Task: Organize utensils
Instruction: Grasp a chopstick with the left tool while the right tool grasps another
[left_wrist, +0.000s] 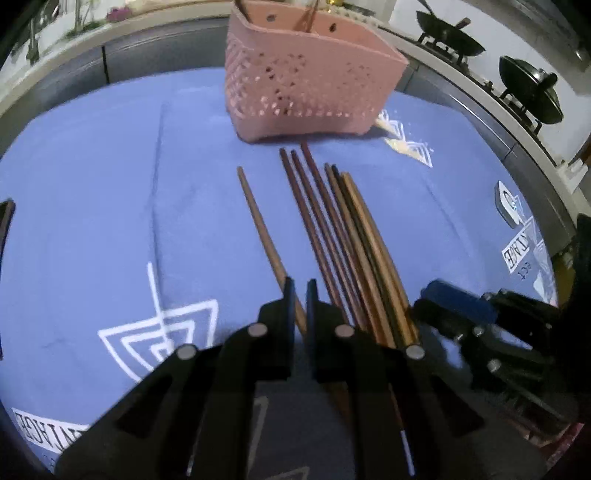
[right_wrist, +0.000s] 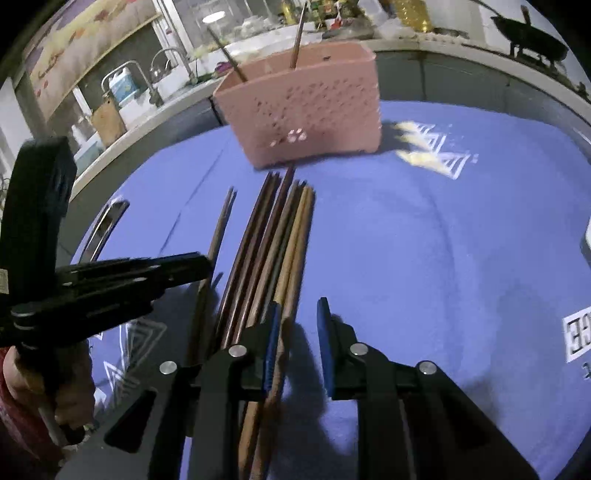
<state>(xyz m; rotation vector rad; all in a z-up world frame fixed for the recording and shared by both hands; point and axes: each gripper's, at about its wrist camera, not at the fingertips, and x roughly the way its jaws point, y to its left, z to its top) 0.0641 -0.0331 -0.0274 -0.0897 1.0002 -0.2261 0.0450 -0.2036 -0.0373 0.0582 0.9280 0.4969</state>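
A pink perforated basket (left_wrist: 310, 85) (right_wrist: 303, 110) stands at the far side of the blue cloth, with two chopsticks (right_wrist: 297, 40) upright in it. Several brown chopsticks (left_wrist: 351, 240) (right_wrist: 273, 240) lie side by side in front of it, and a single chopstick (left_wrist: 258, 225) (right_wrist: 219, 229) lies apart to their left. My left gripper (left_wrist: 300, 295) (right_wrist: 207, 266) is shut, hovering just over the near part of the single chopstick, which shows through the slit. My right gripper (right_wrist: 299, 317) (left_wrist: 443, 299) is open over the bundle's right edge, with the outermost chopstick beside its left pad.
The blue cloth (left_wrist: 110, 184) bears white printed patterns. Two dark woks (left_wrist: 447, 33) sit on a stove at the back right, and a sink with taps (right_wrist: 162, 74) is at the back left. A white object (left_wrist: 508, 203) lies at the right. A person's hand (right_wrist: 48, 391) holds the left gripper.
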